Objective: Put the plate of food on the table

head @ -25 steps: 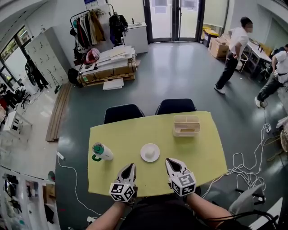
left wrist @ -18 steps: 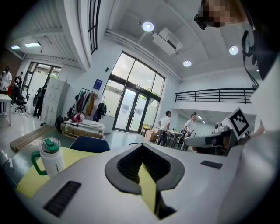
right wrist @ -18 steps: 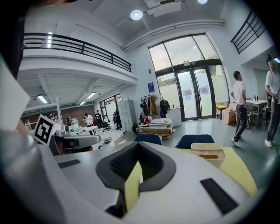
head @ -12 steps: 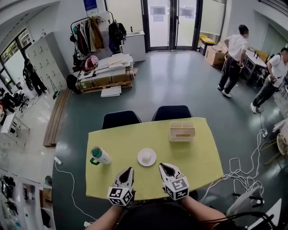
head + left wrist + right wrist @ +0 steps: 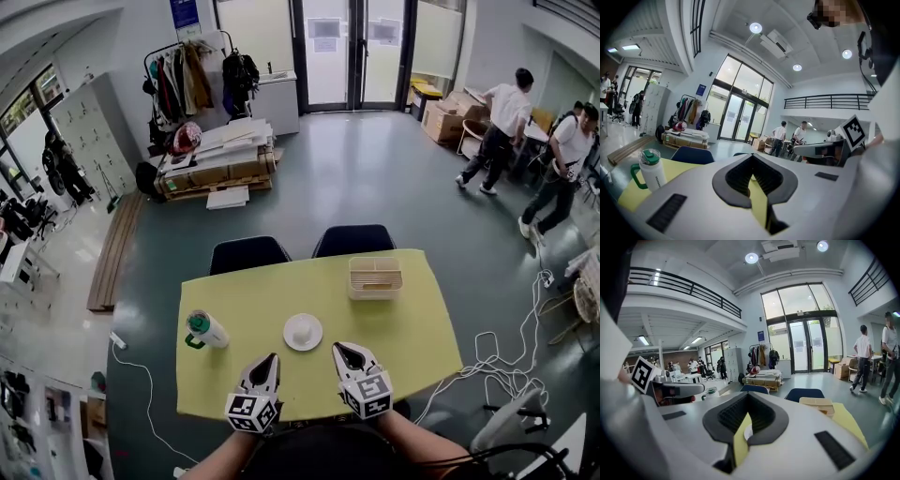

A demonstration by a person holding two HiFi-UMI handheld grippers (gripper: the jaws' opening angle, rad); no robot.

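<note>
A small white plate [image 5: 303,332] with a pale piece of food on it rests on the yellow table [image 5: 412,328], near the middle. Both grippers hover above the table's near edge, just short of the plate. My left gripper [image 5: 270,359] points at the plate from the near left, shut and holding nothing. My right gripper [image 5: 343,350] points at it from the near right, its jaws also shut and empty. In the left gripper view the left gripper [image 5: 752,157] has its tips together. The right gripper view shows the right gripper [image 5: 749,395] the same way, with a sliver of the plate [image 5: 748,431] behind.
A white bottle with a green lid [image 5: 206,330] lies at the table's left. A pale slatted basket [image 5: 375,277] stands at the far right. Two dark chairs [image 5: 247,253] are tucked in behind the table. Cables [image 5: 506,361] trail on the floor to the right; two people [image 5: 502,117] walk far back.
The head camera has pulled back a little, so the table looks smaller. Both grippers stay shut at the near edge. The people at the back have walked on.
</note>
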